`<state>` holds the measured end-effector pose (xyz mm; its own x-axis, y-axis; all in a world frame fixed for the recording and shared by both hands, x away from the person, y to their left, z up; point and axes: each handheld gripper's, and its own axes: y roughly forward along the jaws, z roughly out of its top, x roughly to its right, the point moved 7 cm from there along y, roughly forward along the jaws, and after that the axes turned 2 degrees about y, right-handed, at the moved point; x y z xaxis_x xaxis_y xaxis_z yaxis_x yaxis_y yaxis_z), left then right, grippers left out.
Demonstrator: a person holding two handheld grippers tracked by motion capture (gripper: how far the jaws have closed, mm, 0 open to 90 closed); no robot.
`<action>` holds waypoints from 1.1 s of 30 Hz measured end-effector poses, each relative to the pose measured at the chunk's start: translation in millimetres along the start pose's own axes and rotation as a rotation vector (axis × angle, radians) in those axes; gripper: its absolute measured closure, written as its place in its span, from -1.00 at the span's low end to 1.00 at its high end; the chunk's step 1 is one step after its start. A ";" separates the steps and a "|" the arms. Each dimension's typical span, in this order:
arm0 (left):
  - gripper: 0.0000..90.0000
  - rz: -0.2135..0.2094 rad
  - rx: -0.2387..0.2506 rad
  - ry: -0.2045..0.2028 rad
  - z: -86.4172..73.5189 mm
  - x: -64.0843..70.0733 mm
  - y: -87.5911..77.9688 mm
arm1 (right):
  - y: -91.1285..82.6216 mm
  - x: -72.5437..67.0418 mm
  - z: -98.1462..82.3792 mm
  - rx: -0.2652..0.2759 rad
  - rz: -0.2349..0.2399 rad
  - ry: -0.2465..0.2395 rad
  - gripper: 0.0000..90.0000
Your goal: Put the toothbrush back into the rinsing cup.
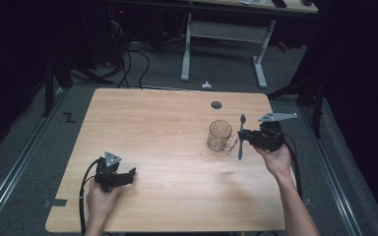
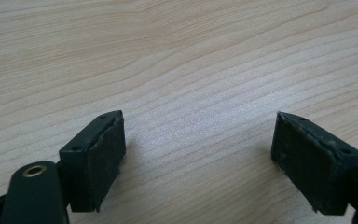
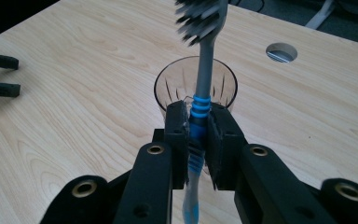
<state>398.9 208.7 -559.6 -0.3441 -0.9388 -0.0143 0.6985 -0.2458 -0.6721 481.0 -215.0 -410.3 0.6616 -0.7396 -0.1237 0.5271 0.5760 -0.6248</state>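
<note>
The right gripper [image 3: 197,135] clamps the toothbrush [image 3: 200,100] upright just beside the glass mug [image 1: 220,135], needing a lift over the rim and a bristles-up drop, while the left gripper [image 2: 198,158] rests wide open on the table [image 1: 167,128].

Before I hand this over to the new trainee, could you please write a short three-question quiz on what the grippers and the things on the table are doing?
1. True or false: the right gripper is clamped on the toothbrush by its handle.
2. Where does the glass mug stand? A) on the table, upright, just beside the held toothbrush; B) between the left gripper's jaws; C) lying on its side at the table's far left corner.
3. In a few words: how do the left gripper's jaws stand, and what is between them?

Key: 1 true. 2 A. 3 wide apart, with bare tabletop between them.
</note>
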 end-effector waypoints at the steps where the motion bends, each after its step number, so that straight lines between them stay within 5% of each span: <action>1: -0.59 0.000 0.000 0.000 0.0 0.0 0.0 | -0.6 -0.5 2.9 0.004 0.002 -0.002 0.78; 33: -0.60 0.000 0.000 0.000 0.0 0.0 0.0 | -1.8 12.2 30.5 0.078 -0.027 0.033 0.77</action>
<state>399.0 208.7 -559.7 -0.3441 -0.9388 -0.0146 0.6986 -0.2456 -0.6721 504.4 -214.5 -387.1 0.6296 -0.7653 -0.1339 0.5853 0.5805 -0.5661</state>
